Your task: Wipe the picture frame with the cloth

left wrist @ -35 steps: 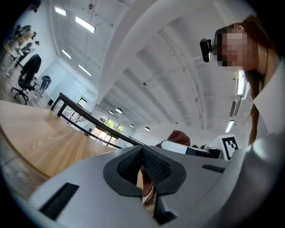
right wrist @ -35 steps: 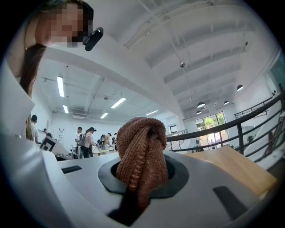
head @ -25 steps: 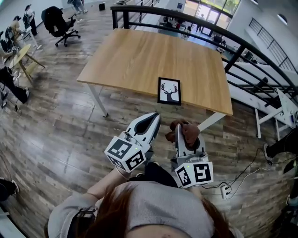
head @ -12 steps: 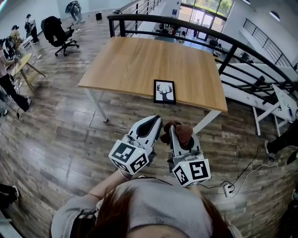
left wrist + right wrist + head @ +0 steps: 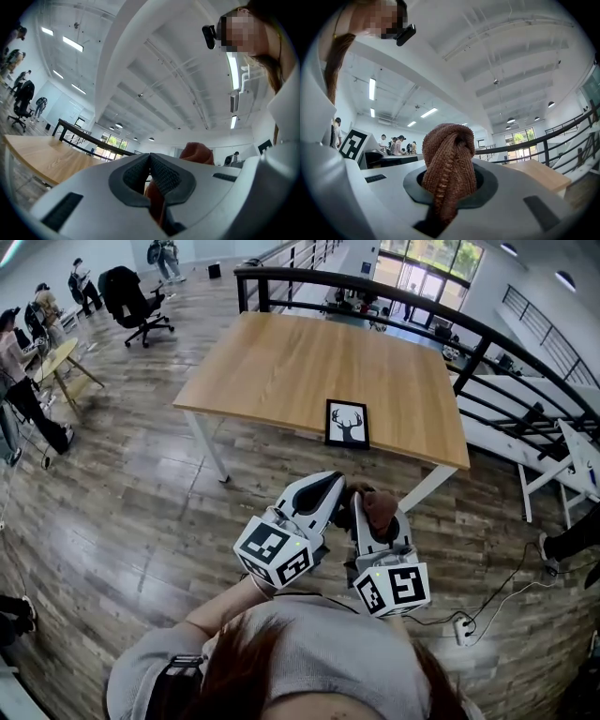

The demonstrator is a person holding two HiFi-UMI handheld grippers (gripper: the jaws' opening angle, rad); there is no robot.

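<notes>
Left tongs (image 5: 330,482) and right tongs (image 5: 373,512) are held side by side in the air, well short of the picture frame (image 5: 347,423). The frame lies flat on the surface (image 5: 281,362), close to the surface's near edge.

Two risks are judged likely. The frame appears light and is not steadied, so it could be pushed along or off that near edge by a wiping stroke. The cloth (image 5: 380,507) is bunched into a lump, so the frame could be scraped by hard tong tips if too little fabric is presented, or the cloth could be dragged out.

The right tongs are clamped on the brown knitted cloth, which bulges out past their tips. The left tongs are fully closed, pads meeting. A reddish strip is seen in the slit below the pads, but whether it is pinched or merely lies beyond cannot be told.
</notes>
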